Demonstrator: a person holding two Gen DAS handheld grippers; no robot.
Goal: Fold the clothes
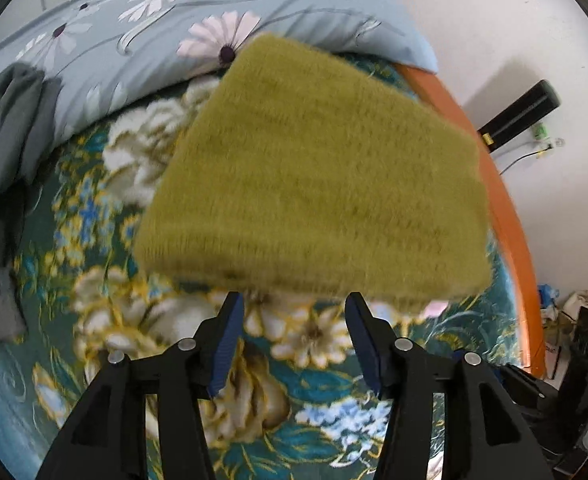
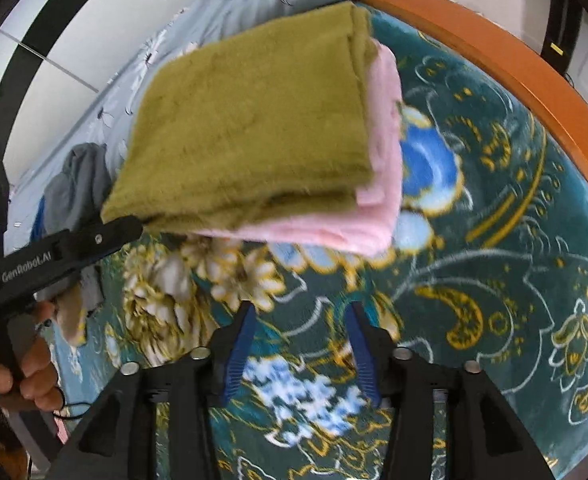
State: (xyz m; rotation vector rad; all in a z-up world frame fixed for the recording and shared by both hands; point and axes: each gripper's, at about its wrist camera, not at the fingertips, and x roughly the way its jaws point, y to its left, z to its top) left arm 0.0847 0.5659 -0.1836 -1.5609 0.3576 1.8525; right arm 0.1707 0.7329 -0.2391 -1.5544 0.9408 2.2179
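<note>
A folded olive-green fuzzy garment lies on the floral bed blanket. In the right wrist view the olive garment sits on top of a folded pink garment. My left gripper is open and empty, just short of the olive garment's near edge. It also shows in the right wrist view, at the stack's left corner. My right gripper is open and empty, over the blanket in front of the stack.
A light blue daisy-print quilt lies behind the stack. A grey garment is heaped at the left, also seen from the right wrist. The orange wooden bed edge runs along the right, with a black object by the wall.
</note>
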